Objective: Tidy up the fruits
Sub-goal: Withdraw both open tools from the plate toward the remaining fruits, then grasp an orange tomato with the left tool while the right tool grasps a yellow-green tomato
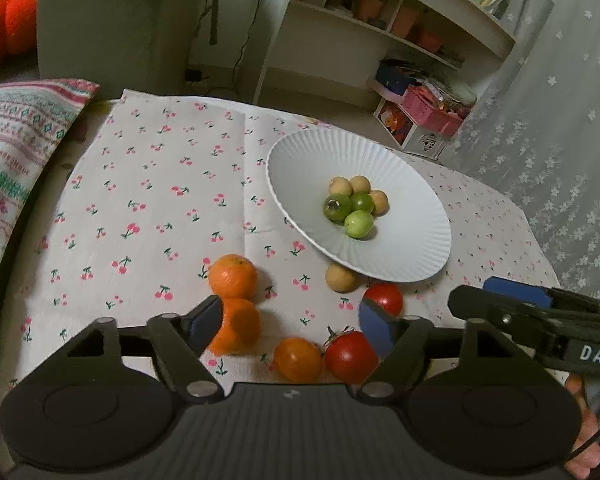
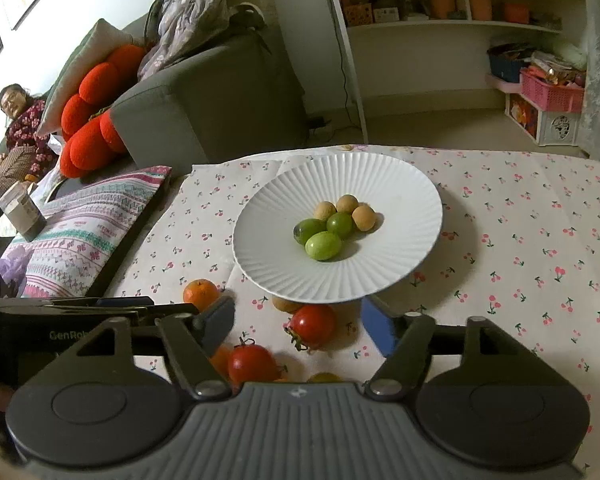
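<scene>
A white ribbed plate (image 1: 400,252) (image 2: 380,184) holds three green fruits (image 1: 358,224) (image 2: 322,245) and three tan ones (image 1: 359,184) (image 2: 347,203). On the cherry-print cloth in front of it lie two mandarins (image 1: 233,276), a tan fruit (image 1: 340,277) (image 2: 285,305), two red tomatoes (image 1: 350,356) (image 2: 312,325) and an orange tomato (image 1: 298,360). My left gripper (image 1: 290,324) is open over the loose fruit, its left pad beside the nearer mandarin (image 1: 238,330). My right gripper (image 2: 298,326) is open, with a red tomato between its fingers, untouched.
A grey sofa (image 2: 204,112) with red plush cushions (image 2: 92,112) stands behind the table. A patterned cushion (image 2: 80,232) lies at the table's left edge. White shelves (image 2: 460,24), a pink basket (image 2: 552,94) and a lace curtain (image 1: 560,120) stand beyond. A person (image 2: 20,120) sits far left.
</scene>
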Demonstrator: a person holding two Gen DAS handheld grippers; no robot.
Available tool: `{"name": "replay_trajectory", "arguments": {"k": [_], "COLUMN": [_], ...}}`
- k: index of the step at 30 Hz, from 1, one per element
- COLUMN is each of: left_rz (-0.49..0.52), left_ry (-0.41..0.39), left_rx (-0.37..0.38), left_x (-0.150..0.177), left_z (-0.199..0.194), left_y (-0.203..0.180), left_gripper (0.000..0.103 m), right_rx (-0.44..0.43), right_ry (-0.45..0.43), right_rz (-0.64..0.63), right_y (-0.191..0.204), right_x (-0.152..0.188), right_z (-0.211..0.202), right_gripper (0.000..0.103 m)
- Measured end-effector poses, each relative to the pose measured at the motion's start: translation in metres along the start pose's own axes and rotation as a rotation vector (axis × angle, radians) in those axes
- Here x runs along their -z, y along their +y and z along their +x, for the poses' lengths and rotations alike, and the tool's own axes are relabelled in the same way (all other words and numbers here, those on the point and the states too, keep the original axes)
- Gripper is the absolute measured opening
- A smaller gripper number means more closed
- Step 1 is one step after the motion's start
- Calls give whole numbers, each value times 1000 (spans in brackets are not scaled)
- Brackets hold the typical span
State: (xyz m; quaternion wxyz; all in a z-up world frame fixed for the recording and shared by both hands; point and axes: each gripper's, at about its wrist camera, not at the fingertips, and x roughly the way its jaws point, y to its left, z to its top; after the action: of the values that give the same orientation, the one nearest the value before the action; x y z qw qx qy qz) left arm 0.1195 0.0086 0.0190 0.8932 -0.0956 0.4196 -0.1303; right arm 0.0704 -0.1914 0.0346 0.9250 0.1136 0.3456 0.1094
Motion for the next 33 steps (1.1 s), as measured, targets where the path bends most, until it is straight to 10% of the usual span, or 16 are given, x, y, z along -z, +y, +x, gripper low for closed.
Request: {"name": "replay_trajectory", "arguments": {"k": [18, 33], "left_rz": [-193, -198], "left_ry": [80, 119], "left_rx": [-17, 20], "left_x": [10, 28], "left_z": [-4, 18], "left_y": [29, 7], "left_gripper": [81, 52], "right_rx": [-30, 12], "right_ry": [26, 74], "right_rz": [94, 18], "right_y": [-9, 0], "right_x": [3, 9], "right_z": [-1, 12], "right_gripper": [83, 65]}}
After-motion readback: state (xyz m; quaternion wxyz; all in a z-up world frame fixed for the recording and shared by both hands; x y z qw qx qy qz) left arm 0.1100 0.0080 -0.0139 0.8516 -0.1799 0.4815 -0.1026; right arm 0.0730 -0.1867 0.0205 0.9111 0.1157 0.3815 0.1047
